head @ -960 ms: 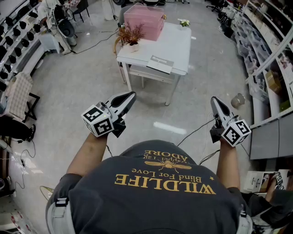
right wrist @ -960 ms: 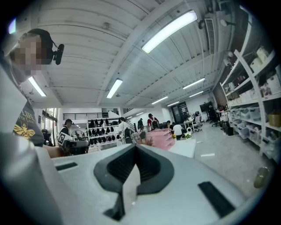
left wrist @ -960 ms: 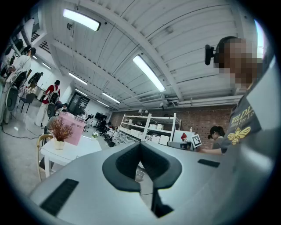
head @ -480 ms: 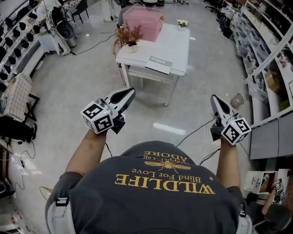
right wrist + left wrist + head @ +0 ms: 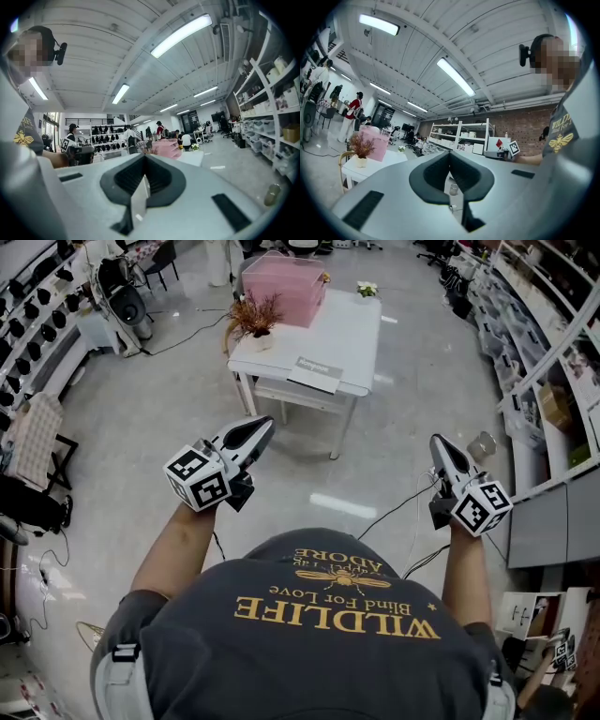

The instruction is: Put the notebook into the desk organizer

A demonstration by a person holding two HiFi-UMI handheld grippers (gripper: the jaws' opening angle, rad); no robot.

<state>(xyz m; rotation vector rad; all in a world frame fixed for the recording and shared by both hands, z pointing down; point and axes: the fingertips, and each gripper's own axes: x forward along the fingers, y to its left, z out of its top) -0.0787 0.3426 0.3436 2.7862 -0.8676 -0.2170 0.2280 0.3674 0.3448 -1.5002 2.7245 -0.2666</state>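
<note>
A grey notebook [image 5: 312,373] lies at the near edge of a white table [image 5: 352,334] across the floor ahead of me. The pink desk organizer [image 5: 284,285] stands at the table's far end; it also shows small in the left gripper view [image 5: 375,143] and the right gripper view [image 5: 166,146]. My left gripper [image 5: 261,424] and right gripper [image 5: 438,442] are held out in front of my chest, well short of the table, over bare floor. Both have their jaws together with nothing between them, as their own views show [image 5: 450,157] [image 5: 144,161].
A dried plant in a pot [image 5: 253,315] and a small flower pot [image 5: 367,287] share the table. Storage shelves [image 5: 539,381] line the right side, with a jar [image 5: 486,444] on the floor beside them. Cables [image 5: 398,507] run over the floor. Racks and people stand at the left.
The left gripper has risen a little in the head view. The table has drifted slightly left and up in the view. Both grippers stay shut and empty.
</note>
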